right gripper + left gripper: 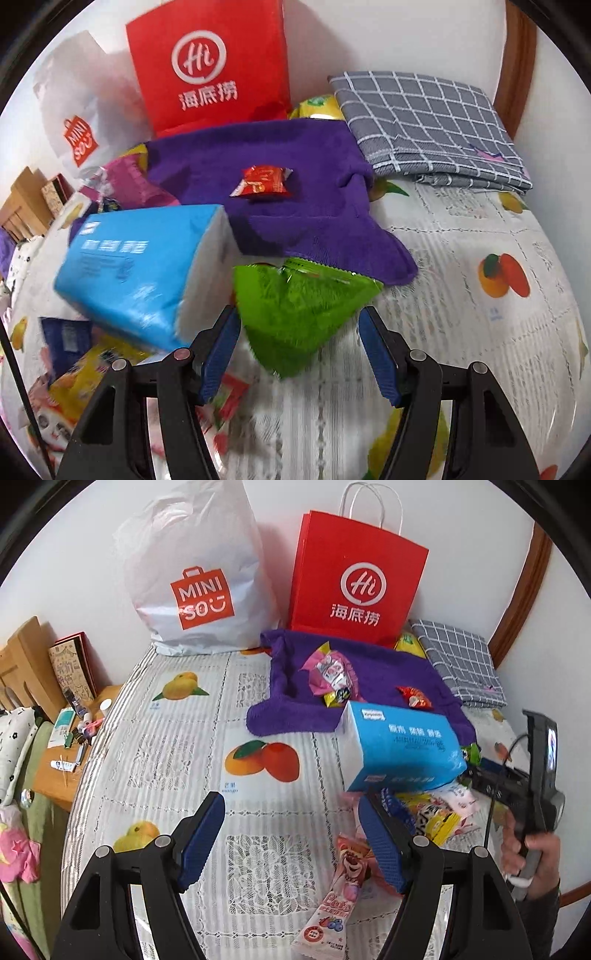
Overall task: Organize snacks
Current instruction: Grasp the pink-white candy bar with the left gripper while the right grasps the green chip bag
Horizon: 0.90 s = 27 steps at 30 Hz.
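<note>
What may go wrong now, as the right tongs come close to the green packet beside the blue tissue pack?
1. The green packet lies between the open right tongs, but off-centre; a close may pinch only its edge, so it may slip.
2. The blue tissue pack sits right beside the left finger; it may be knocked.
3. The left tongs hang near the pink snack bar and may push it.

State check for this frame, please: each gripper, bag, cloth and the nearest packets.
left gripper: open, empty
right gripper: open around green packet
blue tissue pack: tilted
red paper bag: upright
white plastic bag: upright
purple towel: spread flat
checked cloth: folded
</note>
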Available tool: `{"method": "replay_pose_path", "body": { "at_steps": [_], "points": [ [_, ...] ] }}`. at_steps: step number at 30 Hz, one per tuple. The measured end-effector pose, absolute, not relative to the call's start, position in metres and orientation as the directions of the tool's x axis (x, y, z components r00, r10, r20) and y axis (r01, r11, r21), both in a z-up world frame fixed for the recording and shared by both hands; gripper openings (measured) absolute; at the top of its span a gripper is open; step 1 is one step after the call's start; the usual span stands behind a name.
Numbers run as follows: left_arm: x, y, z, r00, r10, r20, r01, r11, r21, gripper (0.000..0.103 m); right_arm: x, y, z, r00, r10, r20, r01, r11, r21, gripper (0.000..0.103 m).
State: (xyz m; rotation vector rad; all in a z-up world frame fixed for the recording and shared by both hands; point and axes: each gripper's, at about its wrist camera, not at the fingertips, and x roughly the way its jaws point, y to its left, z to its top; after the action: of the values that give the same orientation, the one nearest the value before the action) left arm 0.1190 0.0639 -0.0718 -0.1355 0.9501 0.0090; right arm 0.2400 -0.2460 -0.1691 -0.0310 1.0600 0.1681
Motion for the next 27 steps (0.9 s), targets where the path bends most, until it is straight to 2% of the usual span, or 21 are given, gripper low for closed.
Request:
{"method": "replay_pose_path", "body": {
  "at_steps": [2, 5, 9, 21, 26, 27],
  "points": [
    [0.119, 0.063, -0.074, 0.579, -0.051, -0.814, -0.064, 0.992, -0.107, 0.073, 0.243, -0.245, -0.171, 0.479, 0.119, -0.870, -0.153, 0.987, 0.051, 0.066],
    [0.119, 0.060, -0.080, 0.559, -0.064, -0.827, -0.054, 0.992, -0.114, 0.073, 0.243, -0.247, -0.172, 0.487, 0.119, -0.865, -0.157, 0.986, 0.047, 0.054],
    [0.116, 0.052, -0.085, 0.544, -0.072, -0.836, -0.029, 0.994, -0.105, 0.073, 0.236, -0.255, -0.168, 0.500, 0.133, -0.856, -0.154, 0.986, 0.063, 0.046],
    [0.093, 0.036, -0.122, 0.474, -0.151, -0.868, 0.074, 0.989, -0.131, 0.073, 0.174, -0.283, -0.127, 0.561, 0.166, -0.811, -0.130, 0.985, 0.112, 0.044],
    [0.086, 0.026, -0.141, 0.461, -0.167, -0.872, 0.116, 0.985, -0.127, 0.070, 0.149, -0.286, -0.118, 0.569, 0.159, -0.807, -0.125, 0.986, 0.107, 0.044],
    [0.086, 0.023, -0.144, 0.461, -0.164, -0.872, 0.125, 0.985, -0.119, 0.064, 0.145, -0.285, -0.116, 0.569, 0.163, -0.806, -0.128, 0.986, 0.109, 0.044]
  ]
}}
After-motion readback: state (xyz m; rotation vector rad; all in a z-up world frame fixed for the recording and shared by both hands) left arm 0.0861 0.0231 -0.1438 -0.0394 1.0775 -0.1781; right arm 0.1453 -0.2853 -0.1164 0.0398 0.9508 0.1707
